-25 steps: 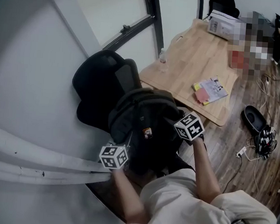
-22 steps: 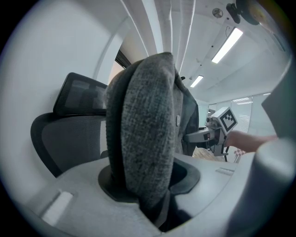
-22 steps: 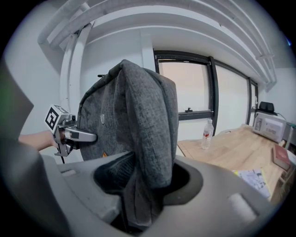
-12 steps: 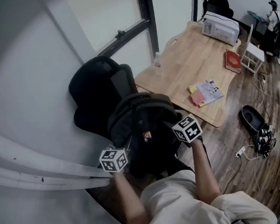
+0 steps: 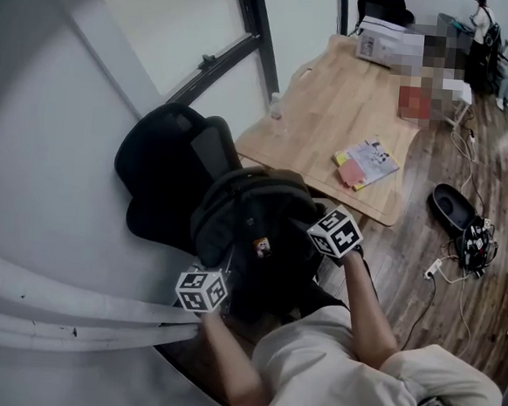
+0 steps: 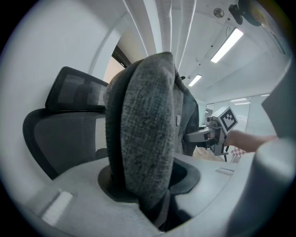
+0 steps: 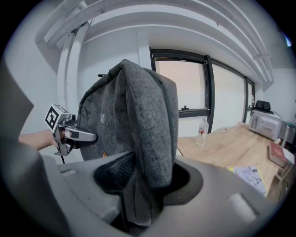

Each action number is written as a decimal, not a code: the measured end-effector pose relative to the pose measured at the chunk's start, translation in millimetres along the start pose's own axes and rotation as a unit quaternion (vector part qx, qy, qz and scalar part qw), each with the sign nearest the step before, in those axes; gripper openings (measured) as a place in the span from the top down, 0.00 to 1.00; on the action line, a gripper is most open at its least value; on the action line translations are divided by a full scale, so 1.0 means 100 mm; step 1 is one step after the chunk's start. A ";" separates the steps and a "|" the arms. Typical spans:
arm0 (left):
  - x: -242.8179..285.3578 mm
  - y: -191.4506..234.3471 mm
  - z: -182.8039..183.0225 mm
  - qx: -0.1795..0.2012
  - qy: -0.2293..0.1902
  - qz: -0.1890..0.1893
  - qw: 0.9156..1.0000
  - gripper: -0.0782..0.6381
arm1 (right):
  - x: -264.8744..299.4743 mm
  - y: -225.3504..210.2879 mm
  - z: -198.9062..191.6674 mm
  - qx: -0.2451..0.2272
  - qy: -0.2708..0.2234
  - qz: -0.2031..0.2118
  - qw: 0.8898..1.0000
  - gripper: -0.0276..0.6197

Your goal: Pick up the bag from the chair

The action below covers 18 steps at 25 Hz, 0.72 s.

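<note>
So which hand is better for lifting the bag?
Right, probably, though both hold. The right gripper is shut on a bag strap higher up; the left gripper holds its strap lower.

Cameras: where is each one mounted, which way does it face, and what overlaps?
Head view: on the person's head, steeply down onto the bag at the chair; forearms and lap show.
Left gripper view: on the left claw, along jaws shut on the bag's grey fabric; right claw beyond.
Right gripper view: on the right claw, also shut on the bag, facing window and wooden table; left claw at left.
Shared: all see the bag; head and right views share the table.
</note>
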<state>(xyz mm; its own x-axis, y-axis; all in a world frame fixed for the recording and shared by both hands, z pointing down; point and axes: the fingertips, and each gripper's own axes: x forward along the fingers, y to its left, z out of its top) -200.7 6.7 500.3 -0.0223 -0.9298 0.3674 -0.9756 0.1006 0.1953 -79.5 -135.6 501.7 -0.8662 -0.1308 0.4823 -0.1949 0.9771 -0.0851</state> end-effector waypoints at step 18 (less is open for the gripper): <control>-0.03 0.07 0.03 0.000 -0.009 0.001 1.000 0.70 | 0.04 0.04 0.07 -0.007 -0.001 -0.002 1.000 0.67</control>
<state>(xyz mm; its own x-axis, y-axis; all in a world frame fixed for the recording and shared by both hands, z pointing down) -207.9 9.0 498.1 -0.0290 -0.9357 0.3516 -0.9755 0.1032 0.1942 -87.4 -133.9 496.9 -0.8666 -0.1345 0.4805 -0.1917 0.9788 -0.0717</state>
